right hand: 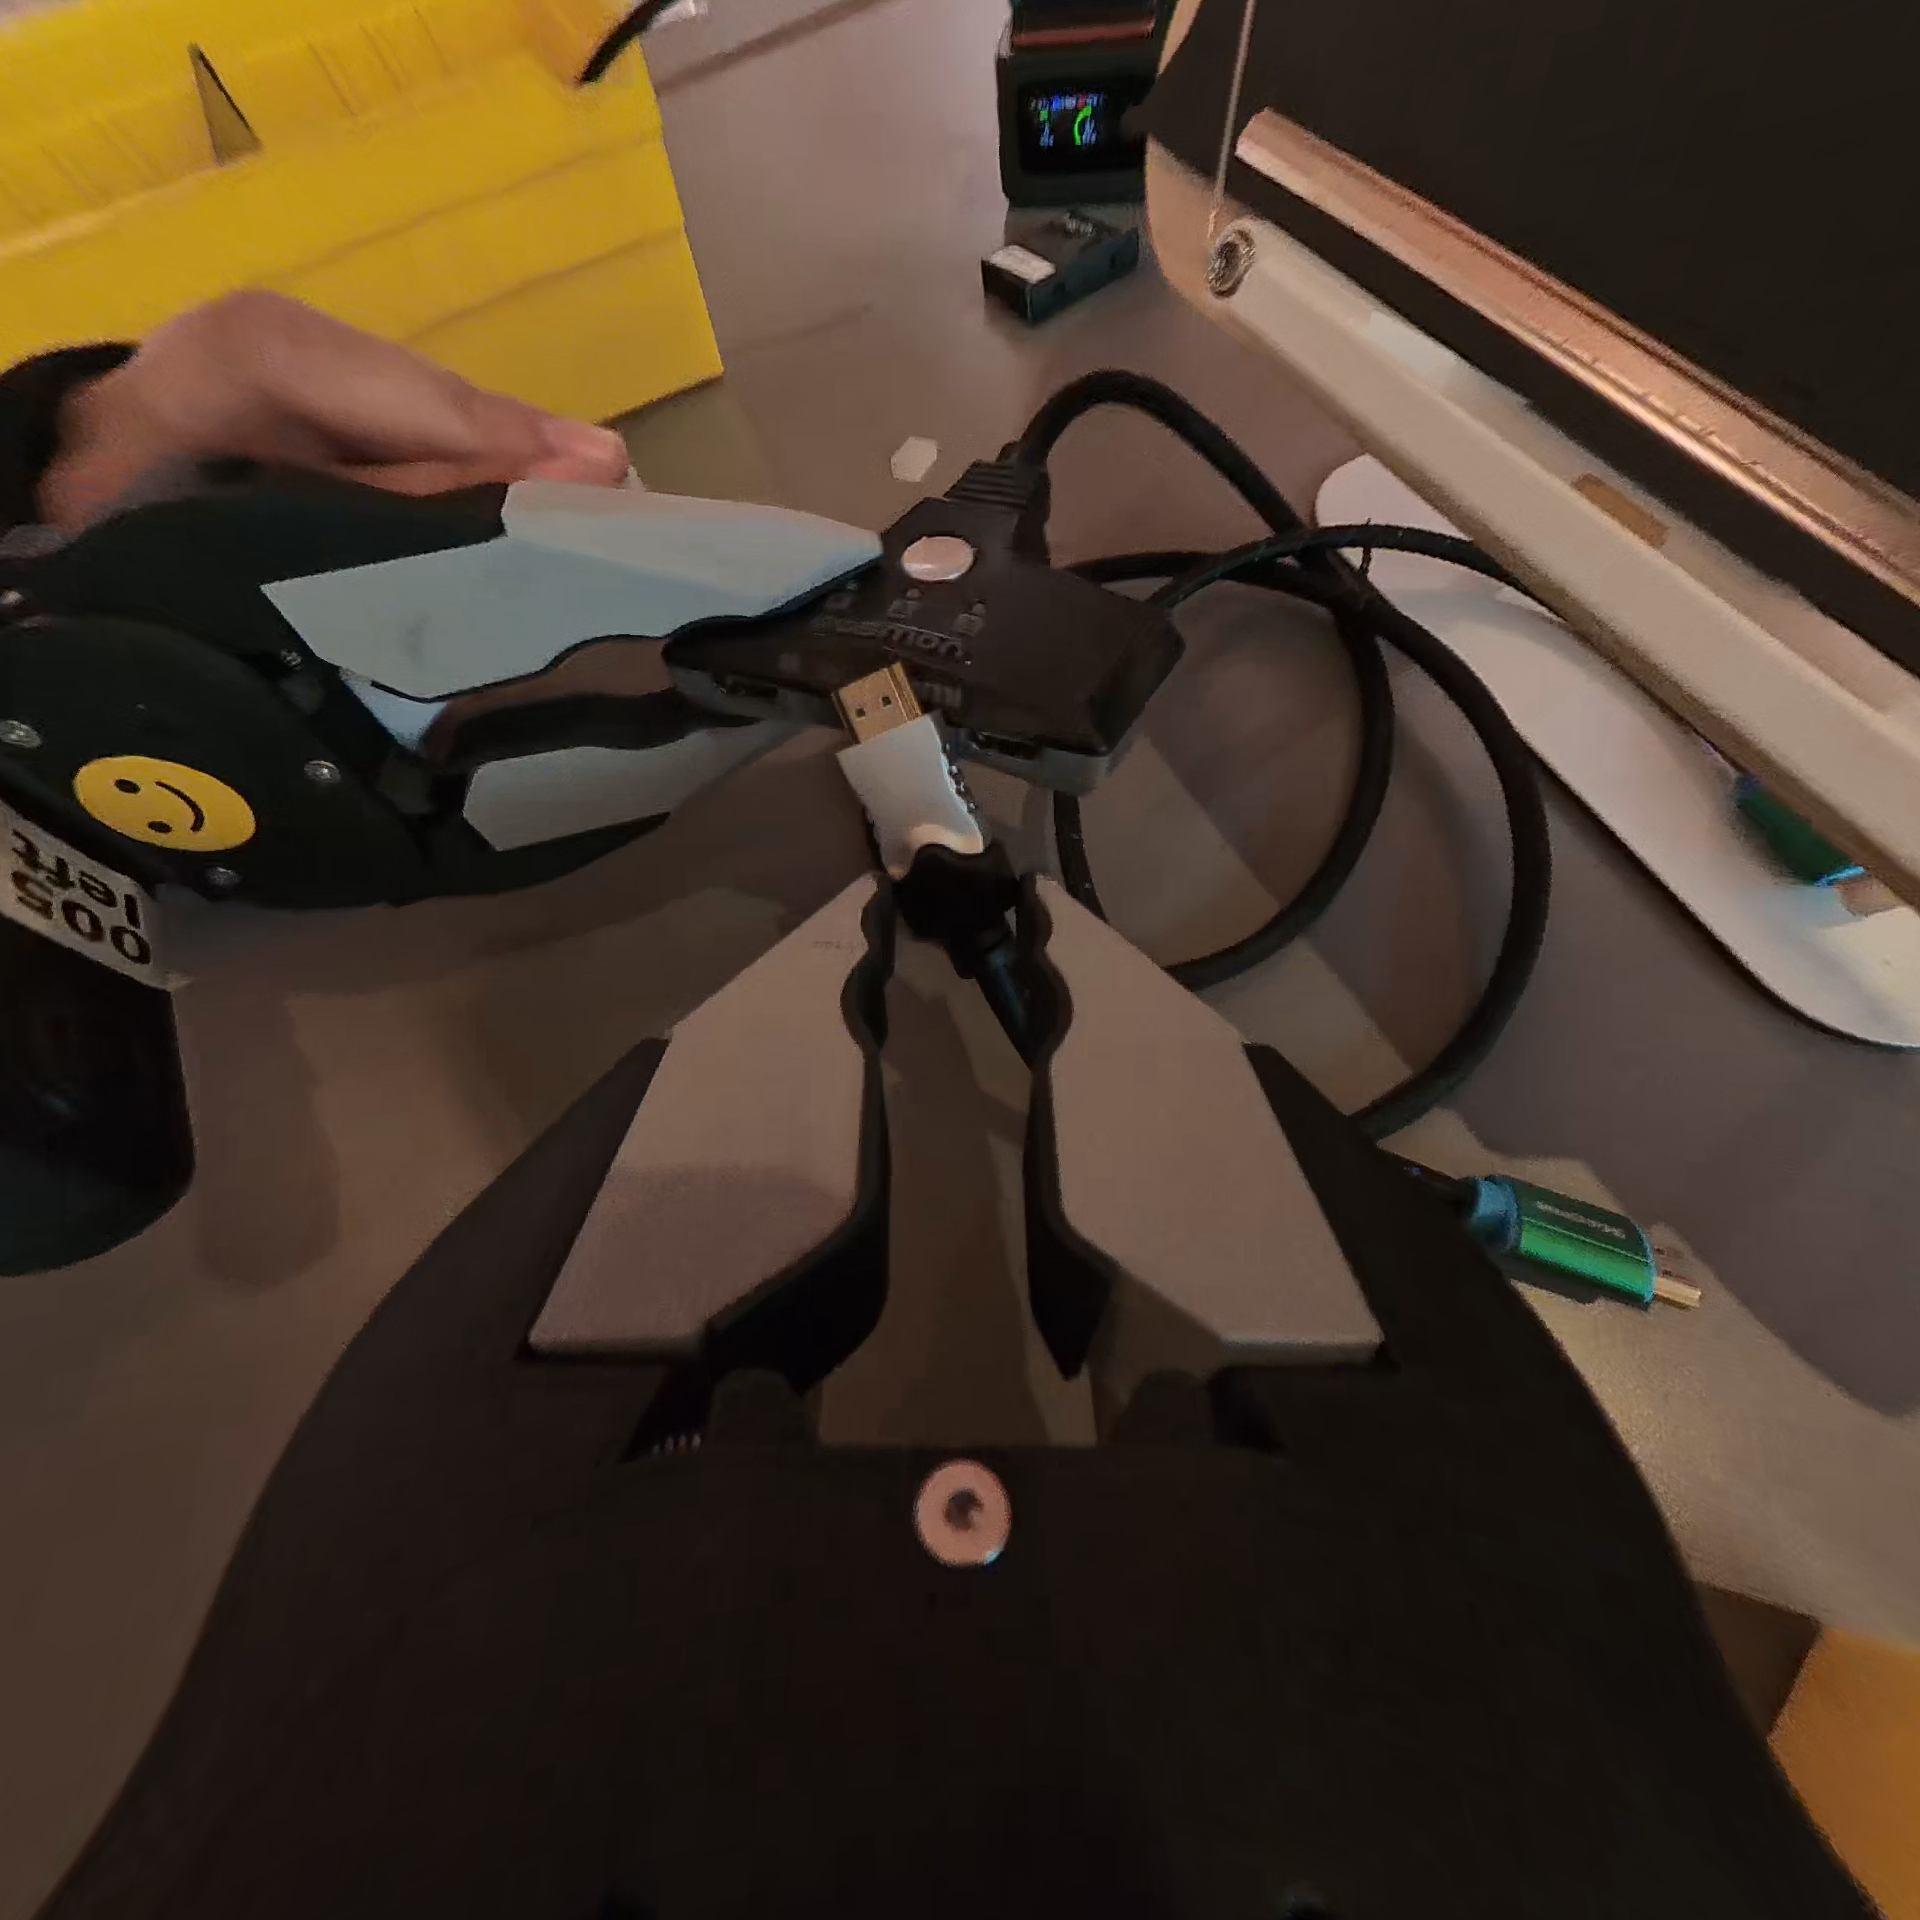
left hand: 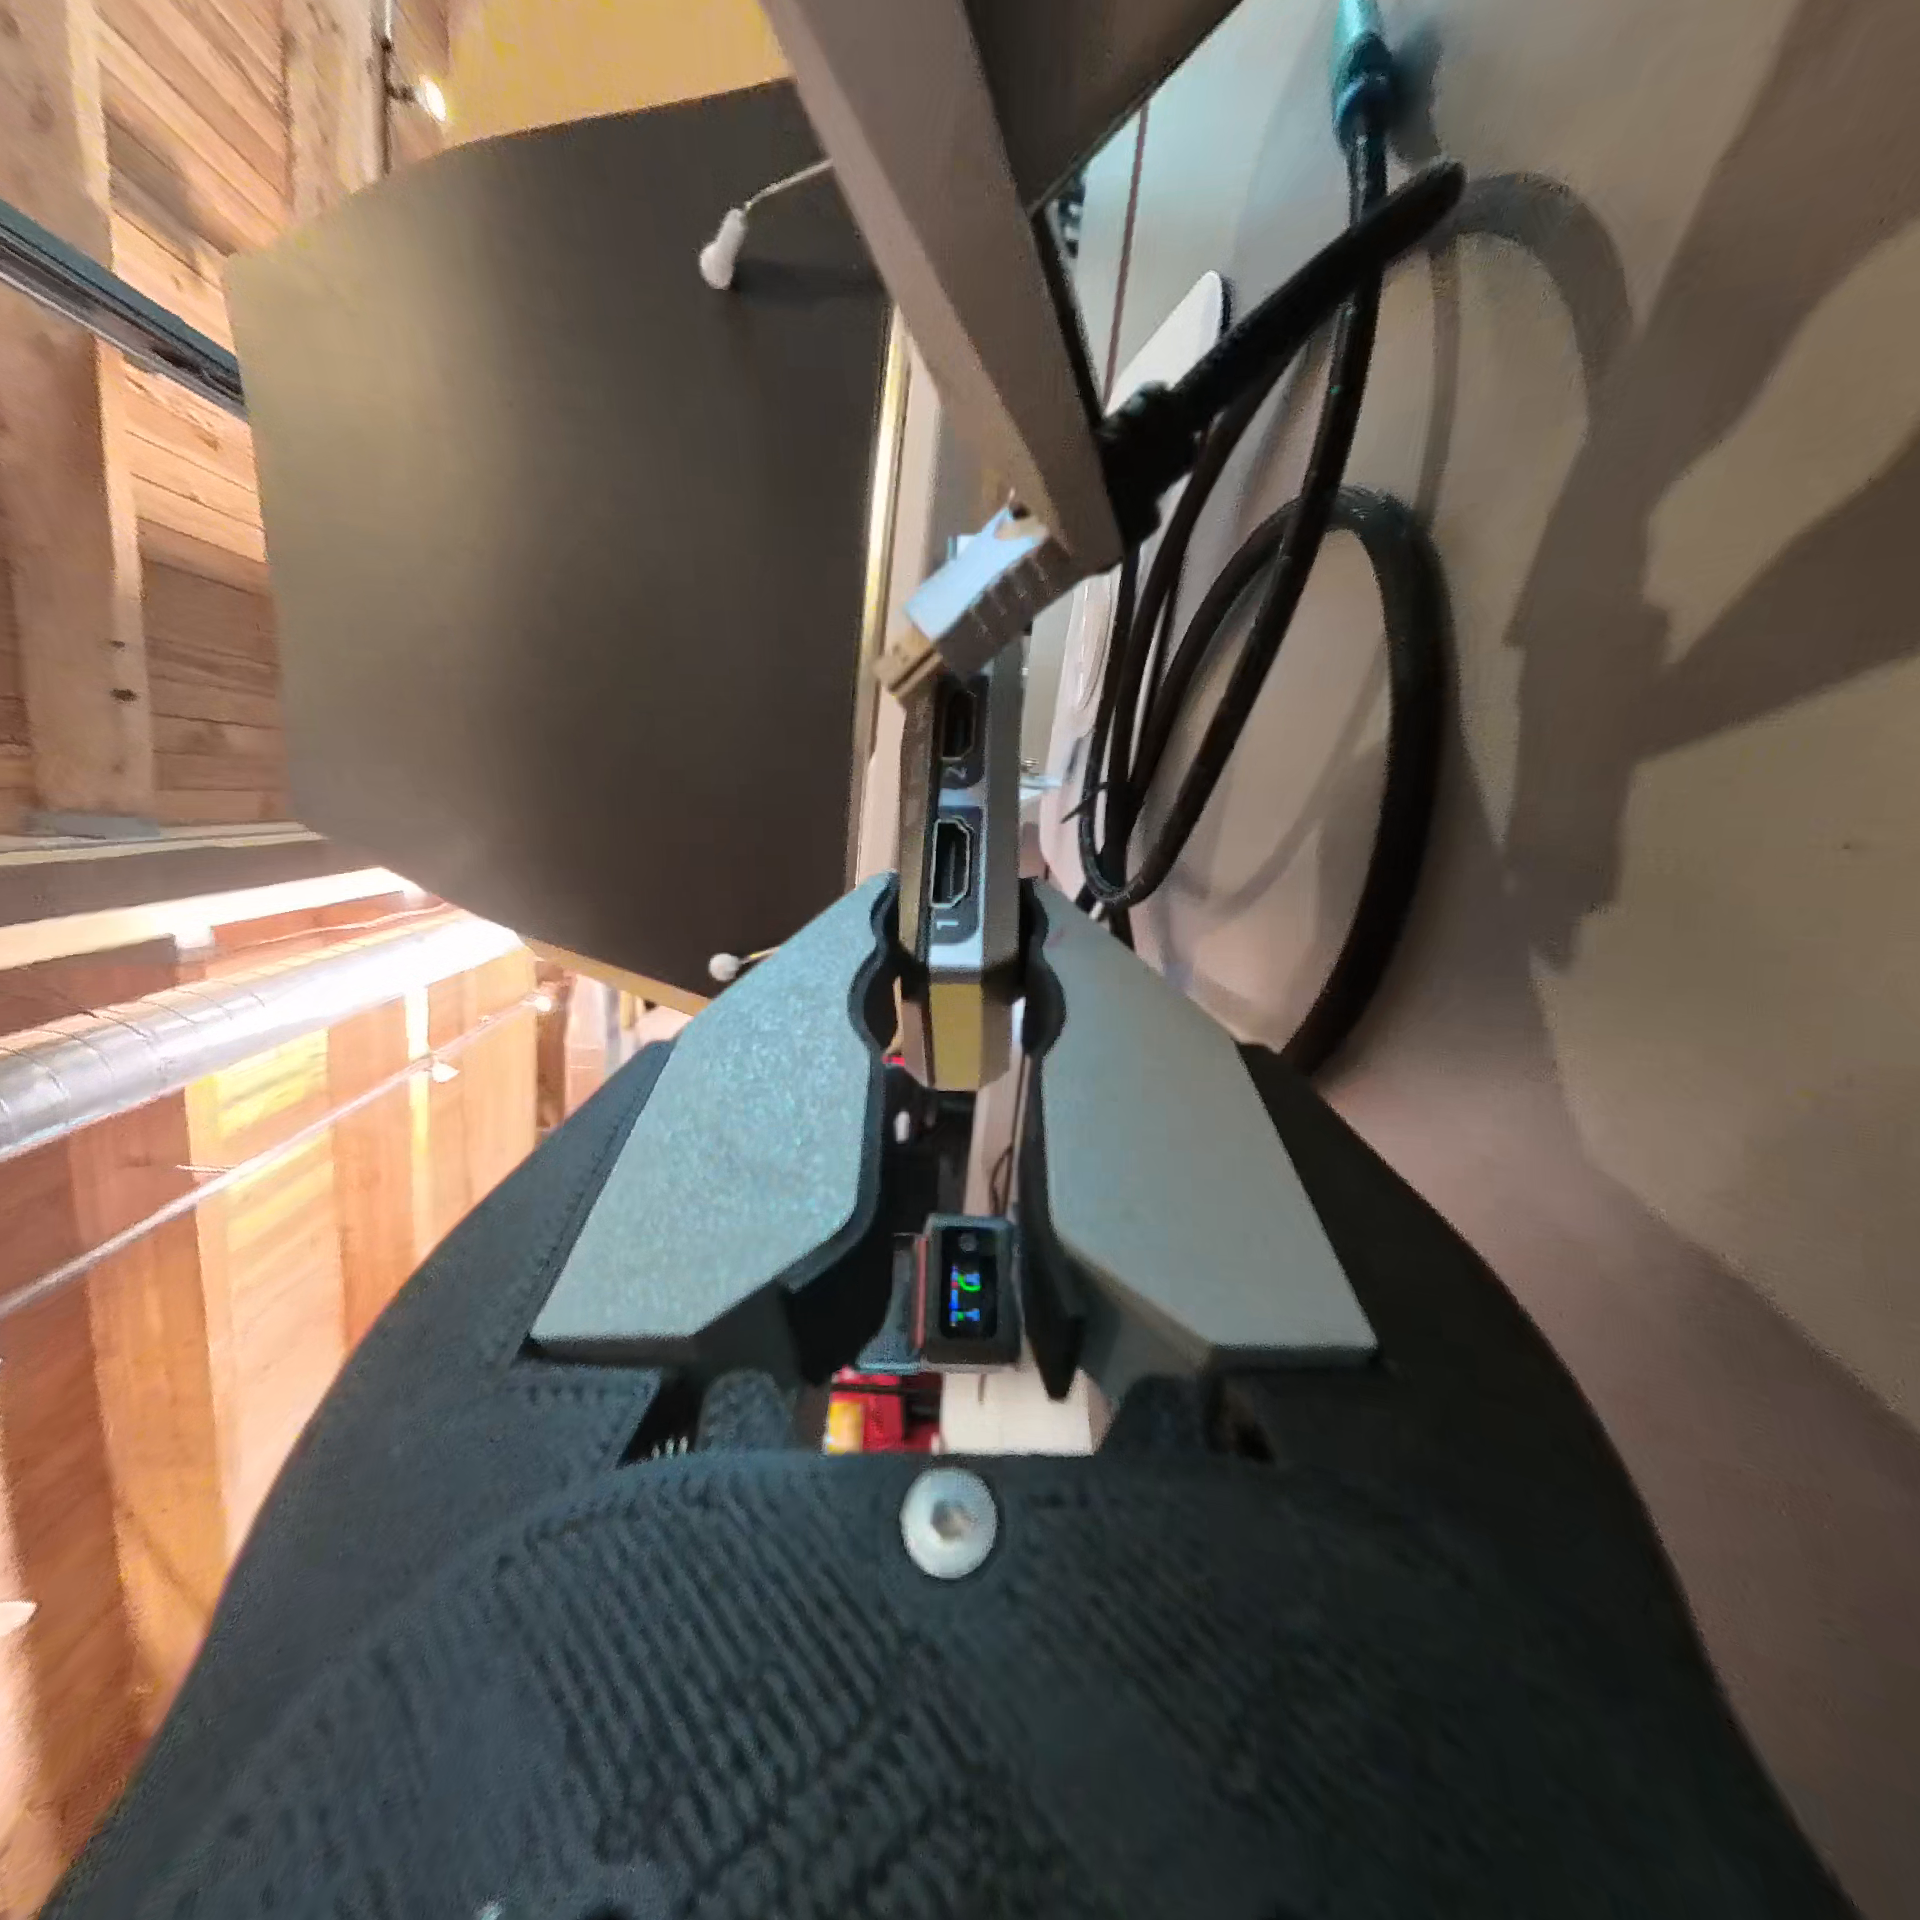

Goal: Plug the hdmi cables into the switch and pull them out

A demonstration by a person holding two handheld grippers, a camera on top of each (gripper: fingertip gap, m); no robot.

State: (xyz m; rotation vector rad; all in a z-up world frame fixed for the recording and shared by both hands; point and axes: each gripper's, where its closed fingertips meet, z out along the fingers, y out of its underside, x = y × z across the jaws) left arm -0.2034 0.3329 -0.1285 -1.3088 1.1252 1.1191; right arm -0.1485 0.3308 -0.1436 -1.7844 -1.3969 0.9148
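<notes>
Partly tool-covered switch (right hand: 997,634), blurred hand (right hand: 312,405), cable (right hand: 1351,748) cut off

The right gripper (right hand: 956,914) pinches the black strain relief behind a silver-shelled HDMI plug (right hand: 902,774), whose gold tip sits just at the front edge of the small black switch box (right hand: 997,644). The left gripper (right hand: 769,634), steadied by a person's hand (right hand: 312,416), clamps that box from the left above the grey tabletop (right hand: 520,987). A green-shelled HDMI plug (right hand: 1579,1247) lies apart at right.
</notes>
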